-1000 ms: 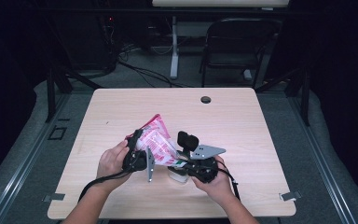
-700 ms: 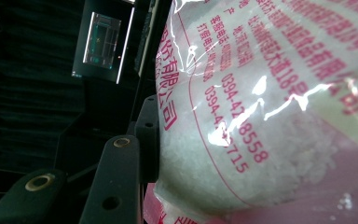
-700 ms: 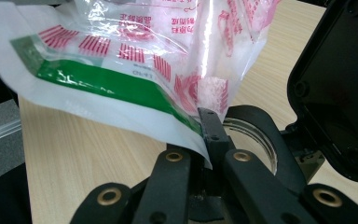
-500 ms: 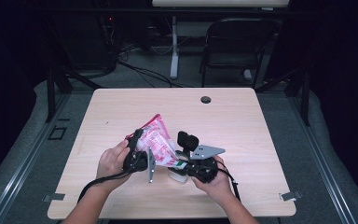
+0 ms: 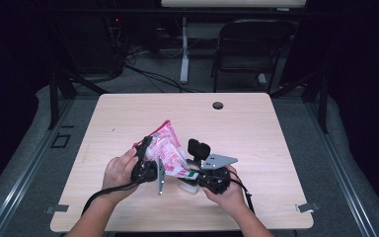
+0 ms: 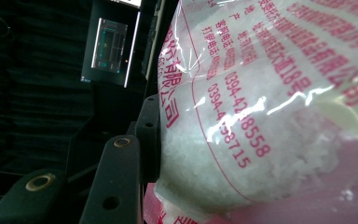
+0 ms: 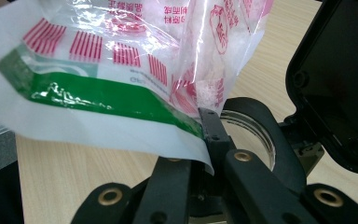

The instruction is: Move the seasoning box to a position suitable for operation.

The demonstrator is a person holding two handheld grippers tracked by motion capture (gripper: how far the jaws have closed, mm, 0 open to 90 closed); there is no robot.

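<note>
A clear bag [image 5: 165, 148] with pink print and white crystals inside is held tilted above the table's front. My left gripper [image 5: 150, 160] is shut on the bag's full body [image 6: 270, 116]; one black finger [image 6: 121, 177] presses its side and the other is hidden behind it. My right gripper [image 5: 193, 176] is shut on the bag's lower edge with the green stripe [image 7: 102, 93], its jaws [image 7: 203, 135] pinching the film. Just below that edge stands a small round clear container [image 7: 256, 126] with its black lid [image 7: 335, 84] flipped up.
The wooden table [image 5: 256, 128] has a dark cable hole [image 5: 217, 105] near its far edge. A black chair [image 5: 249, 49] and cables on the floor lie beyond the table. Both cables trail from the grippers toward the near edge.
</note>
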